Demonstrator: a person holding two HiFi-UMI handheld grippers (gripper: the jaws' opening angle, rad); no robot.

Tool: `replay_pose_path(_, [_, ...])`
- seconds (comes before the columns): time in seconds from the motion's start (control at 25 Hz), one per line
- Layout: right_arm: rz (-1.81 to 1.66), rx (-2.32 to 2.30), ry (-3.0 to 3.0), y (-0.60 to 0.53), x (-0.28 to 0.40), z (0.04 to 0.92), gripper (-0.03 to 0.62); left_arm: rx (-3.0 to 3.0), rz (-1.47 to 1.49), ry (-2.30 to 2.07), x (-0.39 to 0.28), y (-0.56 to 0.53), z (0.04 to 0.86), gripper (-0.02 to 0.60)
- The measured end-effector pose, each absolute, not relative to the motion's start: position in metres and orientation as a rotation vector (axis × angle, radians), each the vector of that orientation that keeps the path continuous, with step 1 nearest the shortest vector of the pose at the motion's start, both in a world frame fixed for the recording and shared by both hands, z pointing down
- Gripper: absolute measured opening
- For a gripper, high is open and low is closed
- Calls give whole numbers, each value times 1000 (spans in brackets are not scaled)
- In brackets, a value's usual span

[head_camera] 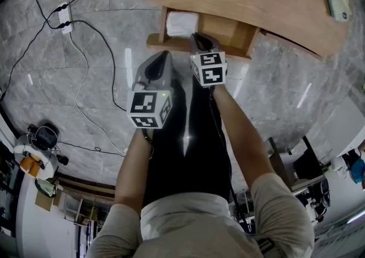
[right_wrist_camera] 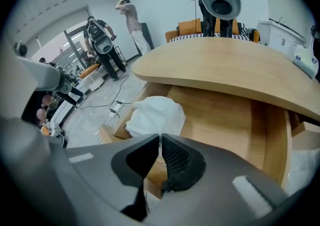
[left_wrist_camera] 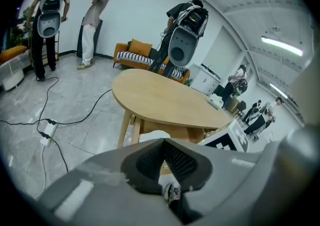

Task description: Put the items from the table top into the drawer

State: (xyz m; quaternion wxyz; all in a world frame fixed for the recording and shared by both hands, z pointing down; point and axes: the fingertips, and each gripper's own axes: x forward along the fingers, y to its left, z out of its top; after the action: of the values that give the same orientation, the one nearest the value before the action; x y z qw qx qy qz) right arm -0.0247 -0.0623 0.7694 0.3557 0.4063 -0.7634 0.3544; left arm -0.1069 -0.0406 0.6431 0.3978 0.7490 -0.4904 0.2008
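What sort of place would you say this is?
Probably a shared indoor workspace used for recording, not a home: several people wear backpack rigs, a power strip and cables lie on the tiled floor, and a sofa stands by the wall.

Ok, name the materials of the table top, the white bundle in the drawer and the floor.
Table top: light wood or veneer, matte, faint grain. White bundle: likely cloth or paper, crumpled folds. Floor: polished marble-look stone or tile, grey veins, reflections.

Grey marble floor (head_camera: pixel 34 103), white walls (left_wrist_camera: pixel 135 10), orange sofa (left_wrist_camera: pixel 131 49), ceiling strip lights (left_wrist_camera: pixel 280 45).
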Motion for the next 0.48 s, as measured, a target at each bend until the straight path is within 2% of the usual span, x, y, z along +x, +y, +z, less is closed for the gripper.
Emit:
replay_pose_path(0.2, [927,1047,-1958,-63,-23,770,41,1895,511,-1240,-107,-42,642,20])
replay_pose_path(0.32, [934,1026,-1956,-61,-23,768,87,1892,516,-1234,-106,-40,641,20])
replay_pose_path(0.48, [925,1021,-1962,-63,-21,758,89,1895,512,-1235,-102,-41,635,20])
